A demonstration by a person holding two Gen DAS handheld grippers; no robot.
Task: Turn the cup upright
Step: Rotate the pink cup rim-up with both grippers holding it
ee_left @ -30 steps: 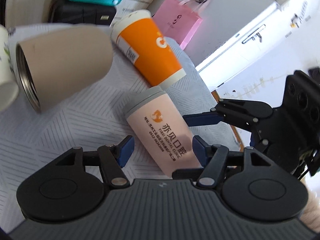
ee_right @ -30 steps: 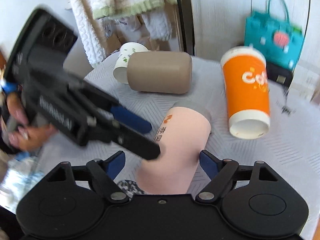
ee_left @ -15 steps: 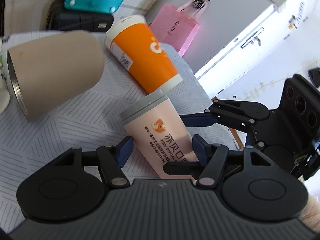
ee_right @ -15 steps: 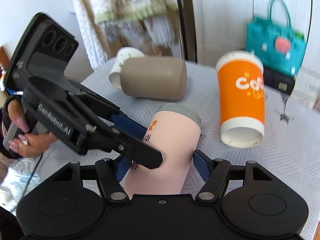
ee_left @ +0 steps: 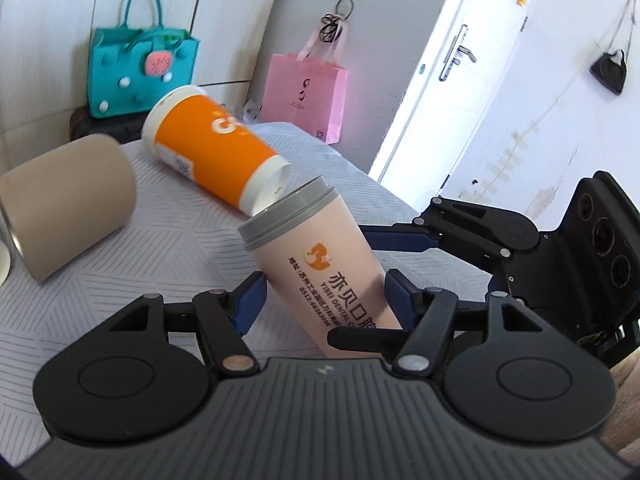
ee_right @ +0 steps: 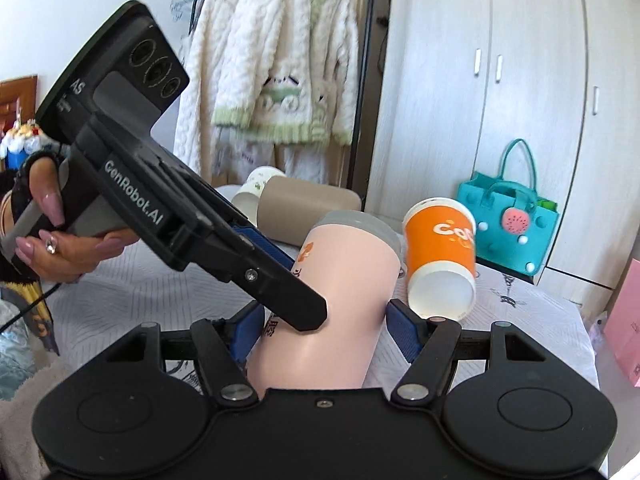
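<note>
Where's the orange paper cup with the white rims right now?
In the left wrist view, the orange paper cup lies on its side on the white tablecloth, between the tan cylindrical tumbler and the pink grey-lidded cup.

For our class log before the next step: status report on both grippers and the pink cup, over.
Left gripper and right gripper both shut on pink cup. Cup tilted, grey rim up, not upright. Orange cup lies close behind.

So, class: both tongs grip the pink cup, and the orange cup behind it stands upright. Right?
Not quite. Both tongs grip the pink cup, but the orange cup behind it lies on its side, open mouth toward the pink cup, as the left wrist view shows.
</note>
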